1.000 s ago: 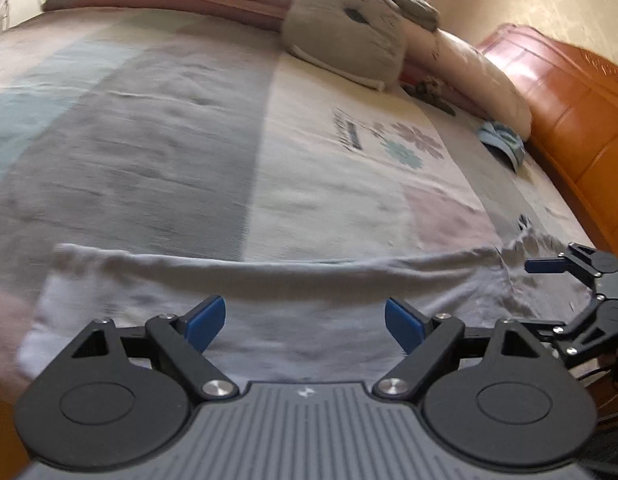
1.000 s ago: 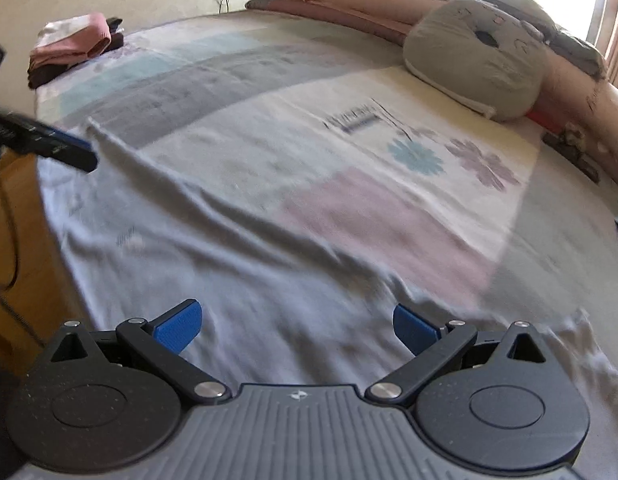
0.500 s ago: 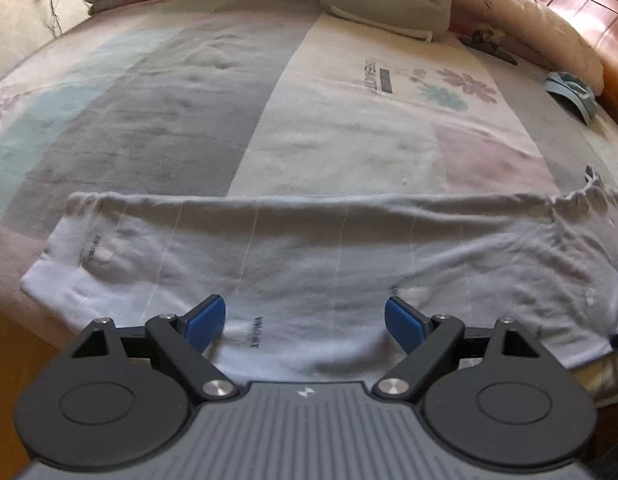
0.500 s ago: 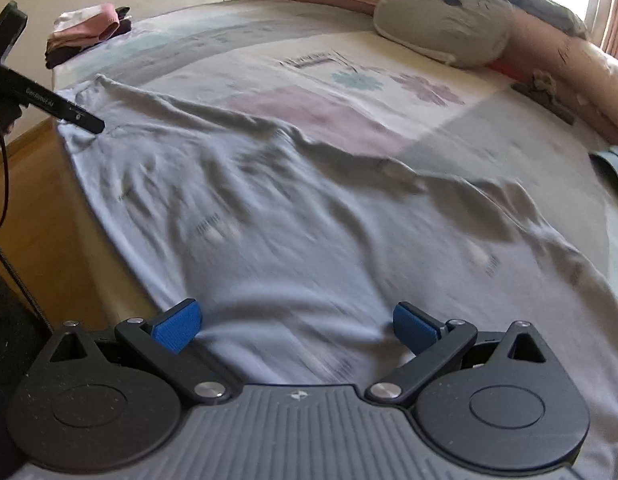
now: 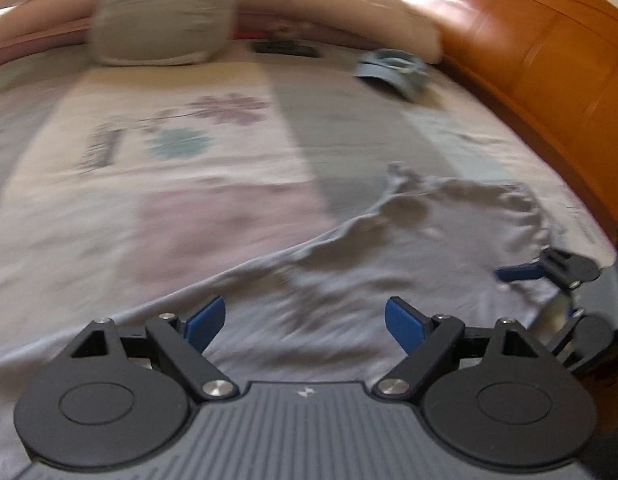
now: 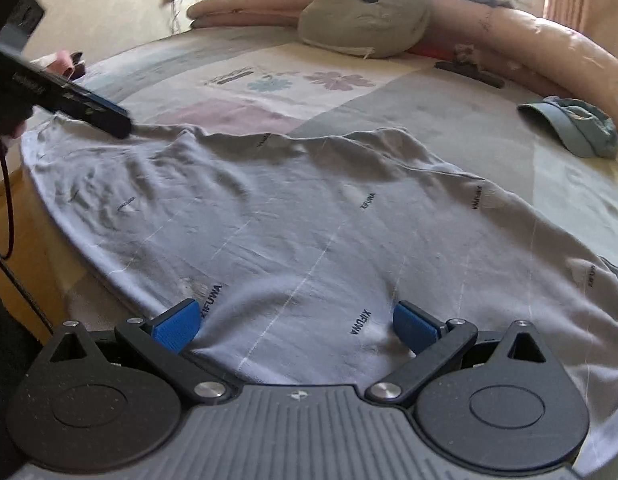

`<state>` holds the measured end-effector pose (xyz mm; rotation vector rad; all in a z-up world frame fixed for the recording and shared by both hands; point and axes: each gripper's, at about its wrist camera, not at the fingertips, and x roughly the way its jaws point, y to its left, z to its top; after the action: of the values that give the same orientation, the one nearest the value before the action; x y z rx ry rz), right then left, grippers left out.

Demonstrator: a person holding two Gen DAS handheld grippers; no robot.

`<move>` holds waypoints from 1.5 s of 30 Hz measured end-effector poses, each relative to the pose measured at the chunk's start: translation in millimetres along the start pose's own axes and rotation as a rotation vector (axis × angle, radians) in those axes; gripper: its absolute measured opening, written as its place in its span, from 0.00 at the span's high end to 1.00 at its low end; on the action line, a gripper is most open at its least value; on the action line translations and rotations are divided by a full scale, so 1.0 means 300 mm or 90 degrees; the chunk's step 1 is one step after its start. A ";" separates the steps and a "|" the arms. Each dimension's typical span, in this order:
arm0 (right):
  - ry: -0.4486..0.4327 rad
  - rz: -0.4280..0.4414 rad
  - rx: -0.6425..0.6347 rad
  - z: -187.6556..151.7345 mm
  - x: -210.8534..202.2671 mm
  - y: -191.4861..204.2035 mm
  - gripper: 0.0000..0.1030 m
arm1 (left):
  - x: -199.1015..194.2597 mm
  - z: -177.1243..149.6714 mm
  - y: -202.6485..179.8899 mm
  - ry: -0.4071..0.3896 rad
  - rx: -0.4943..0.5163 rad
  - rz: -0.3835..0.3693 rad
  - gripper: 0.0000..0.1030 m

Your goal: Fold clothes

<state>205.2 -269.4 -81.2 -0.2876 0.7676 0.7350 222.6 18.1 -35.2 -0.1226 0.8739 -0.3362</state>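
We see a pale grey garment (image 6: 309, 232) printed with small lettering spread flat along the near edge of the bed (image 6: 449, 112). Our left gripper (image 5: 303, 320) and right gripper (image 6: 295, 326) both hover over it, jaws spread wide, pinching nothing.

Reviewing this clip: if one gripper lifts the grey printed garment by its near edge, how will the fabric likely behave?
The grey garment will probably drape limply: it lies flat with soft wrinkles and a rumpled end. It looks thin, so likely light. Lifted at one point by the open right gripper, it would likely sag and bunch, dragging over the bedspread.
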 end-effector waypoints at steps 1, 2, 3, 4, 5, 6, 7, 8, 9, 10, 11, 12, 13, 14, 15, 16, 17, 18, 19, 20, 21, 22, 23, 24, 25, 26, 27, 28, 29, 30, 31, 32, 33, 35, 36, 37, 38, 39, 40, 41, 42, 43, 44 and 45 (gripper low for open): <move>-0.004 -0.005 0.002 0.000 0.003 0.004 0.00 | 0.031 0.012 -0.011 0.006 -0.002 -0.019 0.15; -0.007 -0.008 0.007 0.000 0.002 0.003 0.00 | 0.062 0.022 -0.020 0.014 -0.007 -0.036 0.15; -0.011 -0.010 0.011 0.000 0.001 0.002 0.00 | 0.095 0.029 -0.021 0.027 -0.016 -0.045 0.15; -0.015 -0.011 0.012 -0.005 -0.001 0.000 0.00 | 0.121 0.033 -0.013 0.028 -0.022 -0.035 0.15; -0.018 -0.011 0.011 -0.009 -0.004 -0.003 0.00 | 0.144 0.035 -0.003 0.025 -0.025 -0.020 0.16; -0.021 -0.011 0.013 -0.010 -0.004 -0.003 0.00 | 0.167 0.038 0.008 0.023 -0.029 -0.005 0.16; -0.022 -0.012 0.013 -0.011 -0.003 -0.002 0.00 | 0.175 0.045 0.016 0.015 -0.036 -0.002 0.16; -0.024 -0.013 0.013 -0.011 -0.002 -0.001 0.00 | 0.175 0.056 0.018 0.013 -0.047 -0.002 0.16; -0.025 -0.013 0.015 -0.012 -0.002 -0.002 0.00 | 0.164 0.065 0.011 0.009 -0.049 0.000 0.16; -0.026 -0.013 0.016 -0.013 -0.002 -0.002 0.00 | 0.152 0.073 0.000 0.004 -0.047 0.002 0.16; -0.027 -0.013 0.017 -0.015 -0.002 -0.002 0.00 | 0.138 0.079 -0.015 -0.001 -0.038 0.000 0.16; -0.029 -0.013 0.017 -0.016 -0.002 -0.003 0.00 | 0.125 0.081 -0.032 -0.004 -0.028 -0.012 0.16; -0.031 -0.012 0.017 -0.018 -0.003 -0.003 0.00 | 0.122 0.081 -0.047 -0.003 -0.022 -0.029 0.16; -0.032 -0.012 0.018 -0.017 -0.003 -0.002 0.00 | 0.122 0.080 -0.061 -0.001 -0.017 -0.047 0.15; -0.031 -0.011 0.019 -0.015 -0.004 -0.003 0.00 | 0.122 0.078 -0.075 0.002 -0.012 -0.065 0.15; -0.031 -0.010 0.020 -0.012 -0.005 -0.004 0.00 | 0.137 0.073 -0.082 0.011 -0.011 -0.071 0.15; -0.030 -0.009 0.021 -0.009 -0.007 -0.005 0.00 | 0.157 0.067 -0.087 0.023 -0.012 -0.074 0.15; -0.028 -0.007 0.023 -0.006 -0.009 -0.008 0.00 | 0.168 0.065 -0.088 0.029 -0.013 -0.069 0.15; -0.026 -0.003 0.028 0.001 -0.016 -0.016 0.00 | 0.176 0.064 -0.089 0.033 -0.014 -0.061 0.16; -0.025 0.000 0.033 0.008 -0.025 -0.026 0.00 | 0.185 0.063 -0.089 0.037 -0.015 -0.053 0.16; -0.028 -0.008 0.040 0.013 -0.039 -0.040 0.00 | 0.193 0.062 -0.089 0.041 -0.015 -0.045 0.16; -0.035 -0.023 0.046 0.014 -0.057 -0.060 0.00 | 0.201 0.061 -0.089 0.045 -0.016 -0.037 0.16; -0.042 -0.040 0.055 0.012 -0.074 -0.081 0.00 | 0.200 0.064 -0.095 0.046 -0.010 -0.037 0.16; -0.042 -0.063 0.070 -0.002 -0.083 -0.110 0.00 | 0.196 0.068 -0.103 0.045 0.001 -0.040 0.16; -0.042 -0.085 0.086 -0.016 -0.092 -0.139 0.00 | 0.191 0.071 -0.111 0.045 0.011 -0.042 0.16; -0.037 -0.108 0.102 -0.032 -0.098 -0.169 0.00 | 0.186 0.069 -0.116 0.044 0.020 -0.038 0.16; -0.012 -0.126 0.118 -0.058 -0.091 -0.200 0.00 | 0.179 0.067 -0.121 0.043 0.028 -0.031 0.16; 0.001 -0.132 0.123 -0.085 -0.089 -0.219 0.00 | 0.172 0.064 -0.125 0.042 0.037 -0.025 0.16; -0.017 -0.126 0.112 -0.110 -0.102 -0.223 0.00 | 0.166 0.062 -0.129 0.041 0.045 -0.019 0.16; -0.016 -0.124 0.099 -0.123 -0.111 -0.219 0.00 | 0.159 0.060 -0.134 0.040 0.053 -0.012 0.16; -0.015 -0.123 0.088 -0.134 -0.120 -0.215 0.00 | 0.146 0.051 -0.131 0.041 0.063 -0.002 0.16; -0.013 -0.123 0.087 -0.139 -0.125 -0.215 0.00 | 0.130 0.040 -0.125 0.043 0.074 0.009 0.16; -0.011 -0.125 0.090 -0.142 -0.129 -0.216 0.00 | 0.114 0.030 -0.120 0.045 0.084 0.020 0.16; -0.003 -0.124 0.092 -0.129 -0.133 -0.212 0.00 | 0.082 0.009 -0.109 0.049 0.105 0.042 0.16; 0.002 -0.122 0.091 -0.117 -0.135 -0.208 0.00 | 0.065 -0.003 -0.101 0.053 0.115 0.058 0.16; 0.008 -0.121 0.091 -0.105 -0.136 -0.205 0.00 | 0.046 -0.015 -0.091 0.056 0.124 0.075 0.16; 0.009 -0.117 0.090 -0.091 -0.139 -0.199 0.00 | 0.029 -0.026 -0.081 0.061 0.130 0.089 0.16; -0.007 -0.104 0.084 -0.072 -0.145 -0.187 0.00 | 0.013 -0.038 -0.069 0.066 0.134 0.101 0.16; -0.025 -0.094 0.076 -0.052 -0.143 -0.173 0.00 | -0.003 -0.050 -0.057 0.068 0.134 0.115 0.15; -0.040 -0.085 0.068 -0.034 -0.139 -0.158 0.00 | -0.019 -0.063 -0.045 0.069 0.133 0.130 0.15; -0.047 -0.074 0.057 -0.019 -0.124 -0.139 0.00 | -0.029 -0.078 -0.035 0.073 0.133 0.145 0.15; -0.053 -0.064 0.046 -0.004 -0.108 -0.120 0.00 | -0.037 -0.093 -0.026 0.078 0.133 0.159 0.15; -0.058 -0.054 0.035 0.009 -0.091 -0.101 0.00 | -0.045 -0.109 -0.017 0.083 0.132 0.173 0.15; -0.054 -0.045 0.025 0.016 -0.068 -0.085 0.00 | -0.051 -0.126 -0.009 0.088 0.129 0.182 0.15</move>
<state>215.5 -295.4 -63.7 -0.2450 0.6874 0.6603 183.8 21.8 -47.4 0.2144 0.9743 -0.1644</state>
